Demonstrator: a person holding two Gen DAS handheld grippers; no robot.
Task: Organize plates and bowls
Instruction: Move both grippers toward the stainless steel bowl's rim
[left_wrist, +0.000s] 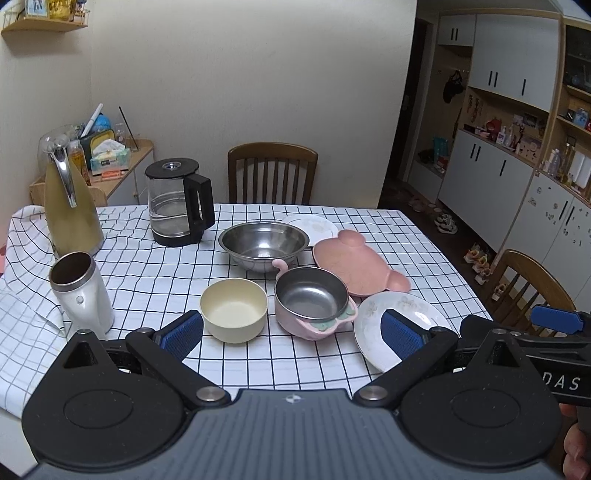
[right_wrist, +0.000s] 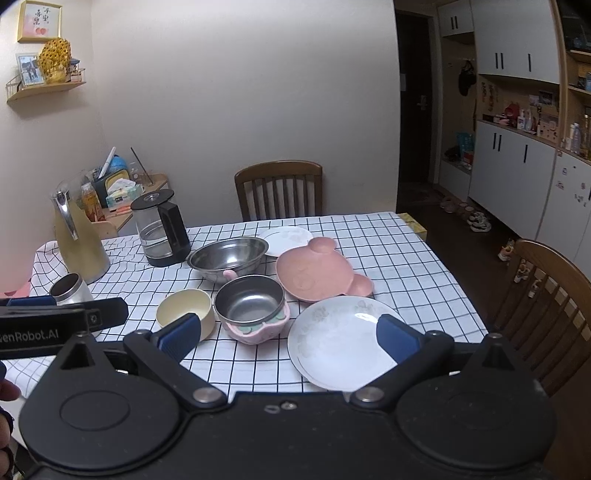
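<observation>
On the checked tablecloth stand a cream bowl (left_wrist: 233, 309) (right_wrist: 184, 310), a steel bowl in a pink holder (left_wrist: 312, 301) (right_wrist: 251, 306), a large steel bowl (left_wrist: 263, 245) (right_wrist: 227, 256), a pink bear-shaped plate (left_wrist: 356, 264) (right_wrist: 317, 273), a near white plate (left_wrist: 373, 325) (right_wrist: 336, 341) and a far white plate (left_wrist: 314, 226) (right_wrist: 286, 238). My left gripper (left_wrist: 291, 332) is open and empty, hovering before the cream and pink bowls. My right gripper (right_wrist: 288, 338) is open and empty, above the near edge by the near white plate; it also shows in the left wrist view (left_wrist: 554, 321).
A glass kettle (left_wrist: 177, 203), a yellow thermos jug (left_wrist: 70, 206) and a white steel cup (left_wrist: 79, 291) stand on the table's left side. Wooden chairs stand behind the table (left_wrist: 272, 173) and at its right (right_wrist: 550, 306). Cabinets line the right wall.
</observation>
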